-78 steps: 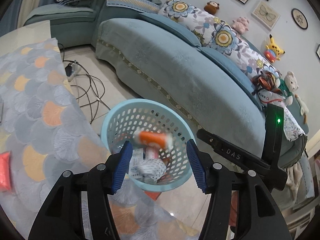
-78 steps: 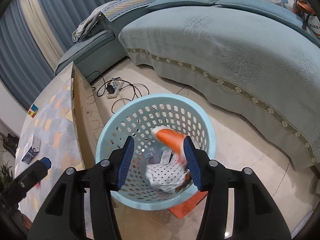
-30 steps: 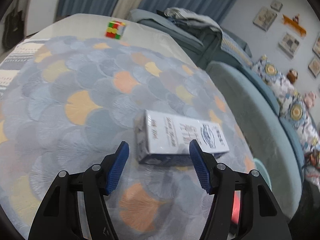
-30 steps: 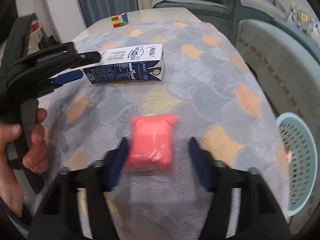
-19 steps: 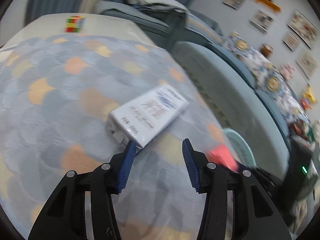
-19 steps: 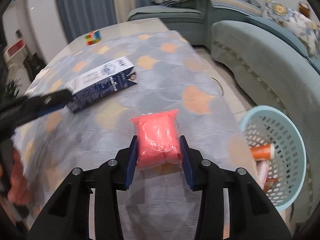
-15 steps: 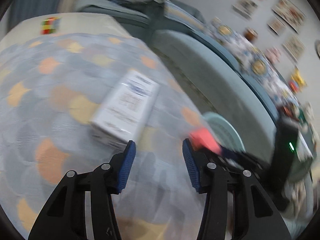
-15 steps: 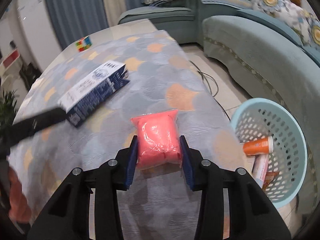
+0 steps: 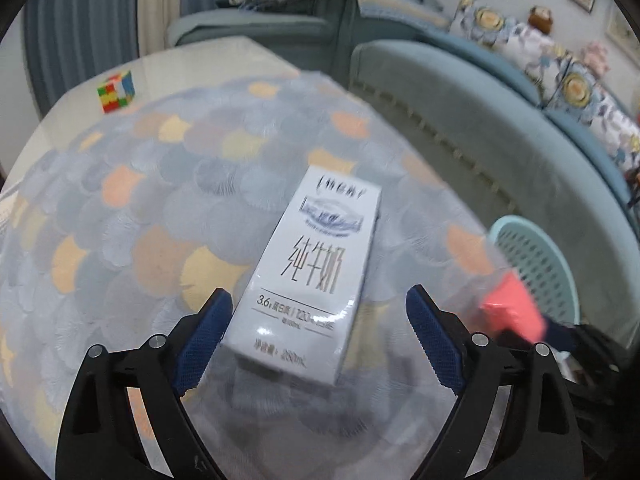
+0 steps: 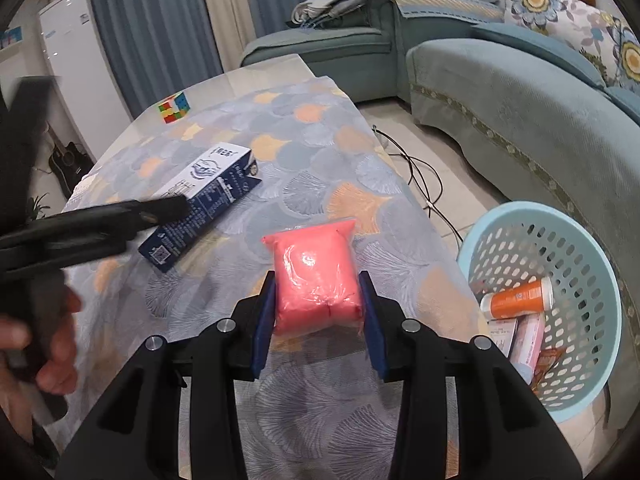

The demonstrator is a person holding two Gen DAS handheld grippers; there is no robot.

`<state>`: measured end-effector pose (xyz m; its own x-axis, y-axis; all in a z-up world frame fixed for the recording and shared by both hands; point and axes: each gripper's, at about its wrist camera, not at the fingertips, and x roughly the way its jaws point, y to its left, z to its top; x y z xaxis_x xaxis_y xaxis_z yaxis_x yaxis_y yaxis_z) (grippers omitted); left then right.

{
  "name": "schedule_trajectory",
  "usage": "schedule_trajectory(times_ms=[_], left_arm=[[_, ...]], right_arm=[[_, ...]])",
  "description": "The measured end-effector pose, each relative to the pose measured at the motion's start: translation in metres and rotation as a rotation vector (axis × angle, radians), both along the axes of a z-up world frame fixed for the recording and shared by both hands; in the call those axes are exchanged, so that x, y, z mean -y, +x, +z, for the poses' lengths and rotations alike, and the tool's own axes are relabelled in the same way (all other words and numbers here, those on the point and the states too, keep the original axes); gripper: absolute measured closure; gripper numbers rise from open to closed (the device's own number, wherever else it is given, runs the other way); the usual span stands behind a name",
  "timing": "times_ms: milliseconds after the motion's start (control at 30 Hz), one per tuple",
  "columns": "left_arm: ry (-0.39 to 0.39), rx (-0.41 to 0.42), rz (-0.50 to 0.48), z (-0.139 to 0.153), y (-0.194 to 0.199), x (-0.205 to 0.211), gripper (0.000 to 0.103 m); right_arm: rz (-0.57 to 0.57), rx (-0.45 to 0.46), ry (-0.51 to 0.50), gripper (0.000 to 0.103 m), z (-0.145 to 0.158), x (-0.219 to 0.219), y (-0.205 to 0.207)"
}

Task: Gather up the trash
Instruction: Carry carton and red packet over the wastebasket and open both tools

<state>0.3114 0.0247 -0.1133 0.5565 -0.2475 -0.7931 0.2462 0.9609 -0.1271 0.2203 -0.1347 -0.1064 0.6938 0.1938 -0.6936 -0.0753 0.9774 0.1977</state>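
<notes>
A white milk carton lies flat on the table, which is covered with a grey-blue and orange scallop-patterned cloth. Its top face carries a blue oval emblem, three large Chinese characters reading 纯牛奶, and below them a line starting "3.6"; the smaller print is too blurred to read. In my right wrist view the carton's dark blue side panels show small white text and a QR code, none of it legible.

My left gripper points down at the carton's near end. Its jaws are opening wide, with that end between the blue pads but not touched by them. Half a second ago these jaws stood much narrower and the carton lay to the left of them; now it is centred between them.

My right gripper pinches a pink plastic-wrapped packet from both sides, lifted above the table's right edge. It looks the same as half a second ago.

A light blue perforated basket stands on the floor to the right of the table, beside the teal sofa. Inside it lie an orange bottle with a white cap and some pale boxes with unreadable print. A coloured puzzle cube sits at the table's far end.
</notes>
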Motion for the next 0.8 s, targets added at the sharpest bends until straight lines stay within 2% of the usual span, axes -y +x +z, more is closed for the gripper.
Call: schedule_trajectory(times_ms=[67,100,133,167,300,467,600,700,800], left_arm=[[-0.006,-0.008,0.009,-0.005,0.002,0.001,0.019],[-0.005,-0.006,0.013,-0.007,0.003,0.002,0.023],[-0.001,-0.005,0.013,-0.009,0.004,0.005,0.028],[0.001,-0.006,0.012,-0.011,0.005,0.007,0.039],[-0.025,0.039,0.018,-0.002,-0.01,0.015,0.048],[-0.095,0.138,-0.026,0.037,-0.035,0.038,0.049],[-0.165,0.192,-0.072,0.073,-0.048,0.07,0.049],[-0.198,0.232,-0.124,0.095,-0.058,0.105,0.049],[-0.224,0.242,-0.18,0.101,-0.067,0.141,0.049]], right_arm=[[0.012,0.01,-0.009,0.067,0.001,-0.003,-0.001],[0.016,0.012,-0.012,0.067,0.002,-0.004,-0.002],[0.021,0.016,-0.015,0.067,0.002,-0.005,-0.002],[0.022,0.022,-0.015,0.067,0.003,-0.005,-0.003],[0.031,0.062,0.016,0.068,0.011,0.001,-0.01],[-0.037,0.176,0.026,0.068,0.051,0.034,-0.029],[-0.131,0.255,-0.033,0.068,0.084,0.07,-0.046],[-0.22,0.258,-0.072,0.068,0.094,0.1,-0.052],[-0.306,0.2,-0.066,0.068,0.089,0.142,-0.053]])
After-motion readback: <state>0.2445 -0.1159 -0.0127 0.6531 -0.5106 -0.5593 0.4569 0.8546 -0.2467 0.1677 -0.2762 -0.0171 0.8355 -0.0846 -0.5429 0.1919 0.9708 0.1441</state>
